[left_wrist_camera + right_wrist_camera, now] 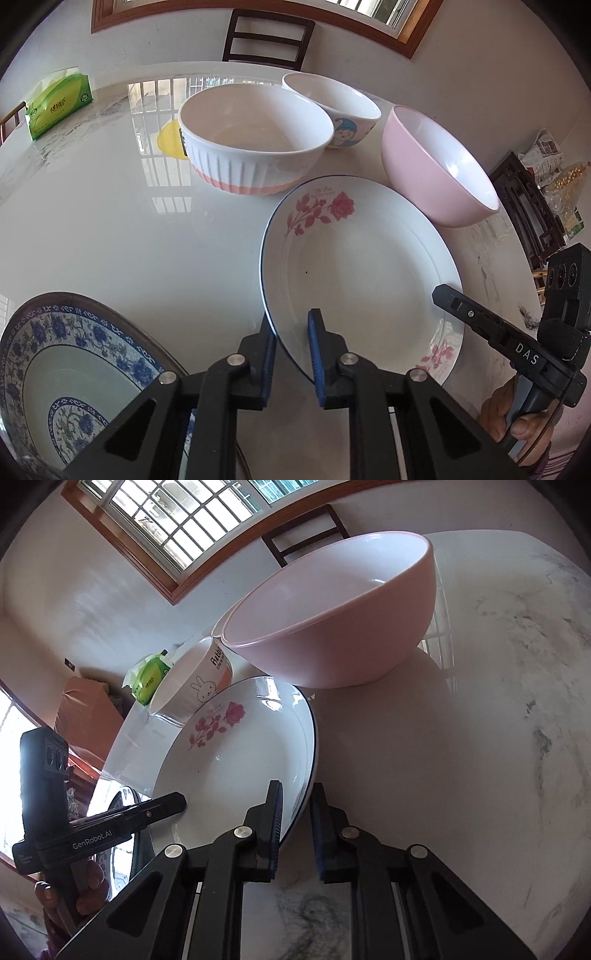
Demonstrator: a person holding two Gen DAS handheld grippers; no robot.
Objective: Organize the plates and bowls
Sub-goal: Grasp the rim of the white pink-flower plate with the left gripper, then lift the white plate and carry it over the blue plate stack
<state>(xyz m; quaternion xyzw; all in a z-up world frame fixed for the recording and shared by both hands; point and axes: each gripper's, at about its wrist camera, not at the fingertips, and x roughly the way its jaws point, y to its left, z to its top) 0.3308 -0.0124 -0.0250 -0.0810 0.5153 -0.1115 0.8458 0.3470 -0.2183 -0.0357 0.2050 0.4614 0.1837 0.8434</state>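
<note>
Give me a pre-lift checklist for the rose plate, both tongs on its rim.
1. Left tongs straddle the rose plate rim, one pad above, one below: ok.
2. Right tongs straddle the opposite rim: ok.
3. Pads actually pressing the rim on both sides: cannot tell; a slight gap seems to show.
4. Plate empty: ok.
5. Clearance from the pink bowl: not ok, it sits close against the far rim.
6. Ribbed bowl clear of the plate: cannot tell, edges overlap in view.
7. Blue-patterned plate apart from the rose plate: ok.

Both wrist views look steeply down, sharing the rose plate (369, 266).
</note>
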